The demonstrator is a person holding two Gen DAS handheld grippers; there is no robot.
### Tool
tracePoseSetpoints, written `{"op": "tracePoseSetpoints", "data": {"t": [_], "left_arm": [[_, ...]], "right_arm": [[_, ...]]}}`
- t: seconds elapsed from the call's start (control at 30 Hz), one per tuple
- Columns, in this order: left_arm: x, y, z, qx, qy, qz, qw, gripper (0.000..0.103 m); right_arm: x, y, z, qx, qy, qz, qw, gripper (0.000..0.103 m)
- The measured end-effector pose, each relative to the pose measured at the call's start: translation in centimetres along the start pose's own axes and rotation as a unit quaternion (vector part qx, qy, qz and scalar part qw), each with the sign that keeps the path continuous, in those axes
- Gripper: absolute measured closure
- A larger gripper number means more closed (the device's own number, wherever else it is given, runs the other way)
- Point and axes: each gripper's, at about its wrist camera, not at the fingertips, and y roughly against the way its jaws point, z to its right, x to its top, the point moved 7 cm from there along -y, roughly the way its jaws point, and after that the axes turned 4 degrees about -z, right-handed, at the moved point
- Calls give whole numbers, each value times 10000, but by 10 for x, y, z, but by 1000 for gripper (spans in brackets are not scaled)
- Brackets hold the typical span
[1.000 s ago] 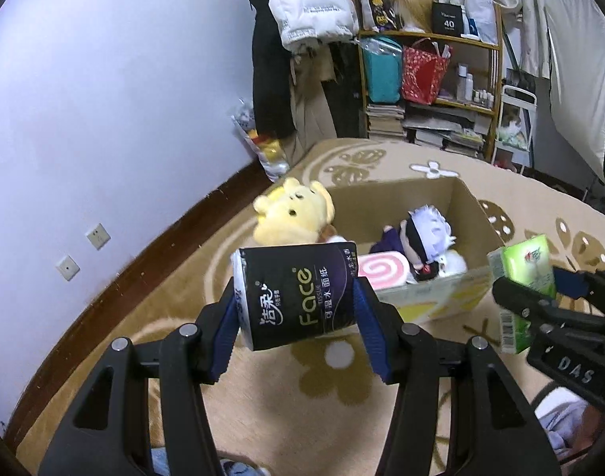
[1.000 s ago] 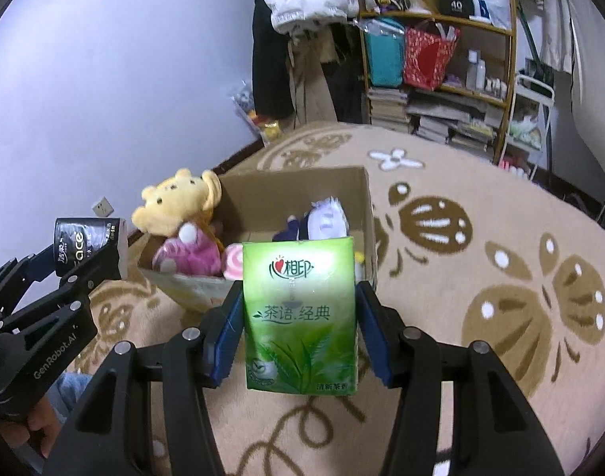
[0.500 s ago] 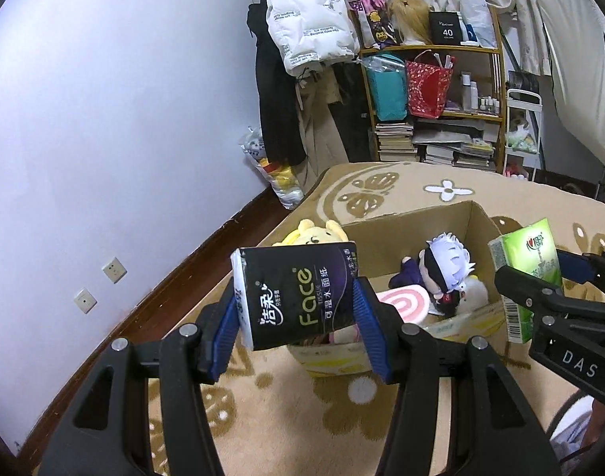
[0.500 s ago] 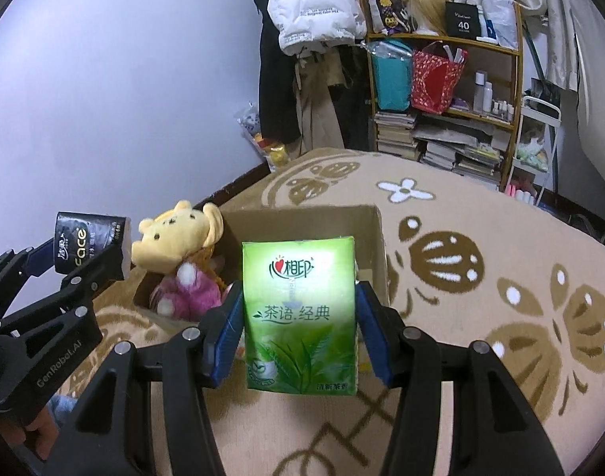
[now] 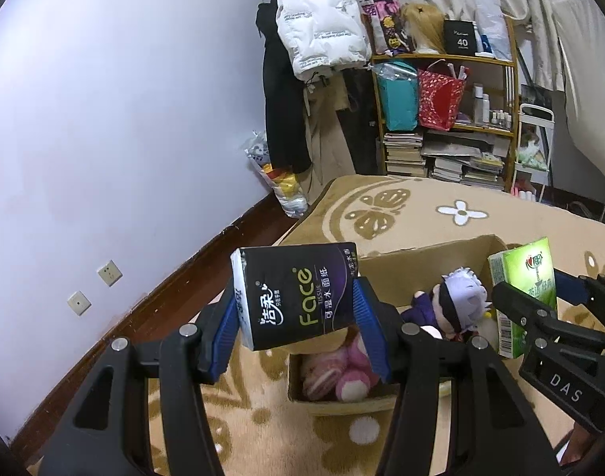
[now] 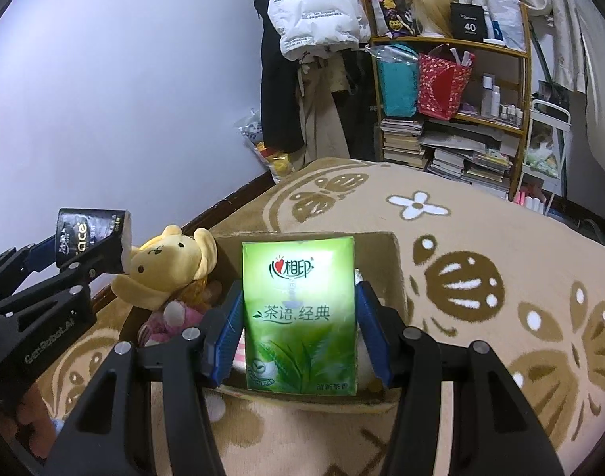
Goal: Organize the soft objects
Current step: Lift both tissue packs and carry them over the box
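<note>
- Left wrist view: left gripper point(image 5: 296, 327) clamps the black tissue pack point(image 5: 296, 295), held in the air over the 9 o'clock end of the cardboard box point(image 5: 429, 252). Doll point(image 5: 459, 303) and pink plush point(image 5: 352, 373) lie inside the box. Right gripper point(image 5: 540, 295) at 3 o'clock.
- Right wrist view: right gripper point(image 6: 298, 335) clamps the green tissue pack point(image 6: 300, 317), upright, in front of the box point(image 6: 395, 265). Yellow plush point(image 6: 171, 269) at the box's 9 o'clock edge. Carpet point(image 6: 500, 246) underneath.
</note>
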Motion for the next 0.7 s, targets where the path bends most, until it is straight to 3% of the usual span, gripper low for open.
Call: {"op": "tracePoseSetpoints", "data": {"t": [0.7], "left_arm": [[-3,-53,7,-304,74,-304,9990,49]], "right_arm": [[3,-35,7,33,-106,-150,9998,45]]}}
